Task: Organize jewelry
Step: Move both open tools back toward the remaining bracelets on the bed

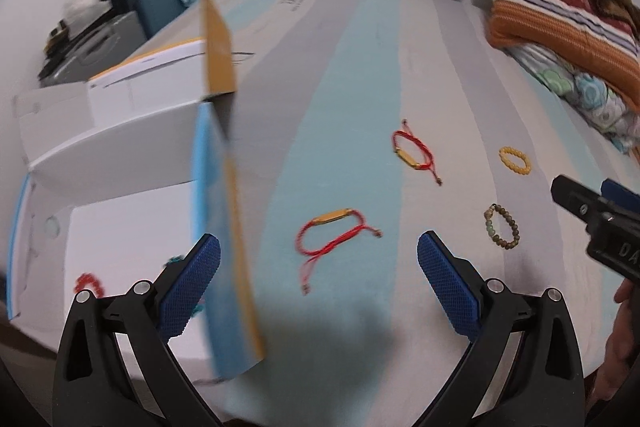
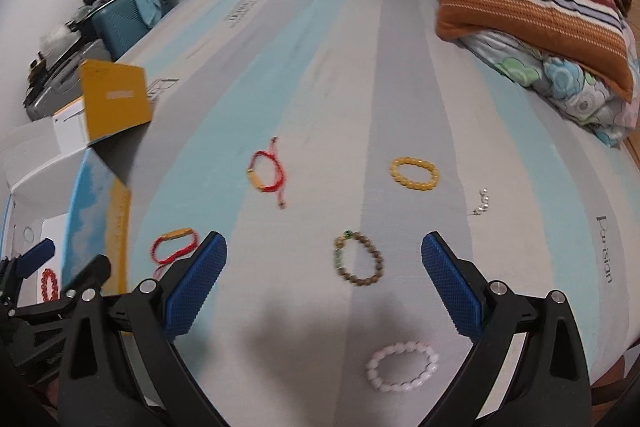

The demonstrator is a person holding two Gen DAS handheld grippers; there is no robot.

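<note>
Several bracelets lie on a striped mattress [image 2: 400, 75]. A red cord bracelet with a gold bar [image 1: 332, 233] lies just ahead of my open, empty left gripper [image 1: 318, 281]. A second red cord bracelet [image 1: 414, 151] lies farther off. My right gripper [image 2: 324, 283] is open and empty, with a brown bead bracelet [image 2: 358, 259] between its fingertips' line. A yellow bead bracelet [image 2: 414, 174], a pink bead bracelet [image 2: 402, 367] and a short pearl piece [image 2: 483, 205] lie nearby. A red bead bracelet [image 1: 90, 285] lies inside the open white box [image 1: 120, 235].
The box's blue and yellow lid [image 1: 228, 227] stands upright at the box's right side, close to my left gripper's left finger. Folded blankets [image 2: 536, 11] are piled at the far right. Cases and clutter [image 2: 120, 11] stand beyond the mattress at far left.
</note>
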